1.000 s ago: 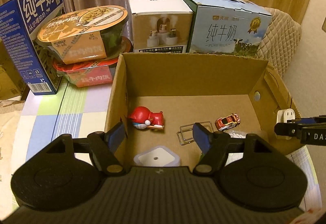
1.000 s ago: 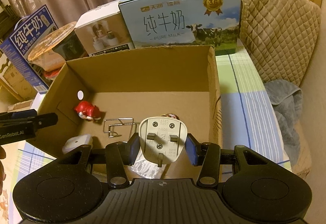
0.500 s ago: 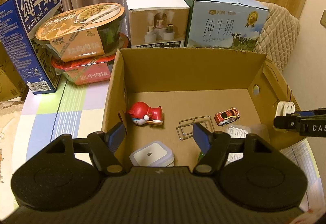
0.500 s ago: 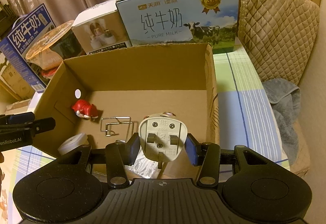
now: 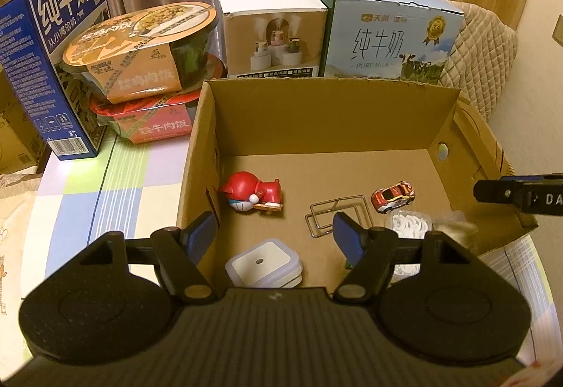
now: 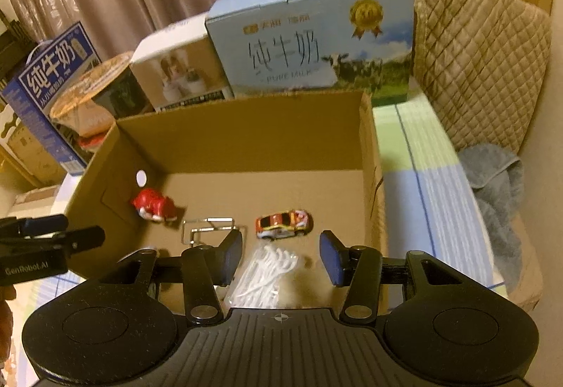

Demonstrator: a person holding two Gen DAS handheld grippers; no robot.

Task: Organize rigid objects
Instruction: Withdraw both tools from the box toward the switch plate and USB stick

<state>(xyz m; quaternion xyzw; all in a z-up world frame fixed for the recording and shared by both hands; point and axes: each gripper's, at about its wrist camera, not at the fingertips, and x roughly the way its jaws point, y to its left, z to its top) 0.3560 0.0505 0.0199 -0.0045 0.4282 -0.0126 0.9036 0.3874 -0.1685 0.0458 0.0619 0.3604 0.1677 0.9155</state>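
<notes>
Both tools, right (image 6: 280, 255) and left (image 5: 274, 233), hung released and empty over the box (image 5: 323, 112); inside it lay a toy car (image 6: 283, 223), wire clip (image 5: 337, 214) and red figure (image 5: 254, 196).

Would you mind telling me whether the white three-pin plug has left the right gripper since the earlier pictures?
Yes. The right gripper now gapes empty above the brown cardboard box; the plug itself is out of sight.

1. The box (image 5: 316, 112) is matt brown cardboard.
2. The car (image 6: 282, 223) and figure (image 5: 255, 195) look like glossy plastic.
3. The clip (image 5: 337, 214) is thin metal wire.
4. The cushion (image 6: 475, 70) is quilted cloth.
5. The towel (image 6: 499, 189) is soft grey cloth.
</notes>
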